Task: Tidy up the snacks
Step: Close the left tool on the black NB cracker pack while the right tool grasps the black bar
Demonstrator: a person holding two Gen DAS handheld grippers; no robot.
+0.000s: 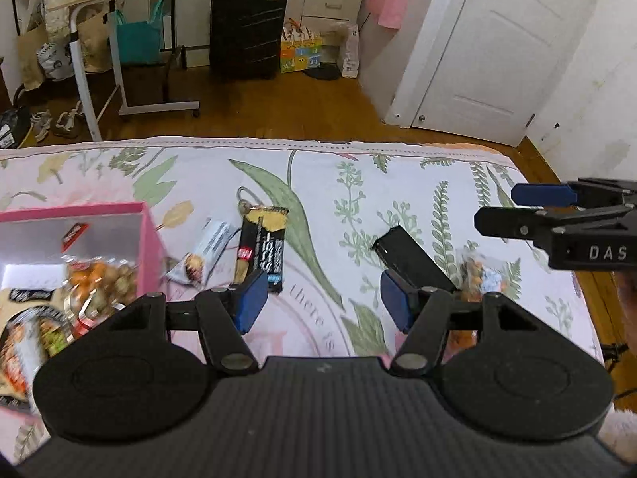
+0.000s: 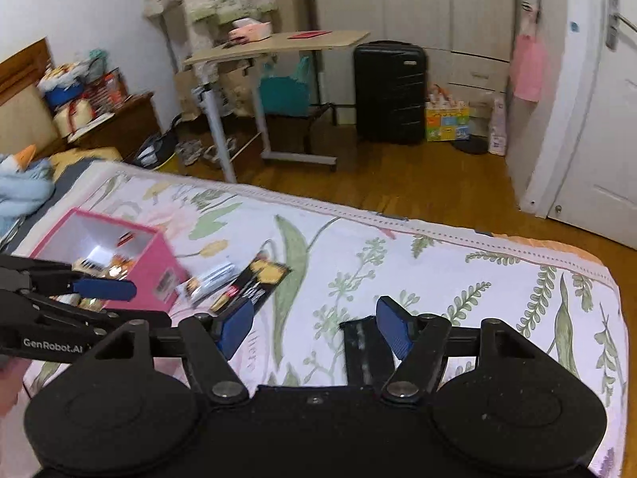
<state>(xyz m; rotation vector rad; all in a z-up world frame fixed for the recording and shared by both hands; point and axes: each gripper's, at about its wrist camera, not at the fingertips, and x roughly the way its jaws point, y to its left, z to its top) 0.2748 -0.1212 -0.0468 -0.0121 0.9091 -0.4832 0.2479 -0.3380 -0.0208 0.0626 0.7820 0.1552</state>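
Spread wide and empty, both: left gripper [image 1: 322, 302], right gripper [image 2: 314, 328]. Partly sorted, by the look: glossy packets already in pink box [image 1: 149, 235] left of the left claw. Still loose on soft floral bedspread [image 1: 398, 167]: black-and-gold bar [image 1: 262, 247], white wrapper [image 1: 207, 251] ahead; flat black pack [image 1: 414, 255], crinkly nut bag [image 1: 477, 275] rightward.

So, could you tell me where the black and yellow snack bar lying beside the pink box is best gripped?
Grip the black and yellow snack bar across its narrow width near mid-length, coming straight down from above. It lies flat on the bedspread, long axis pointing away from the open left gripper, so probably only its long edges offer the fingers purchase.
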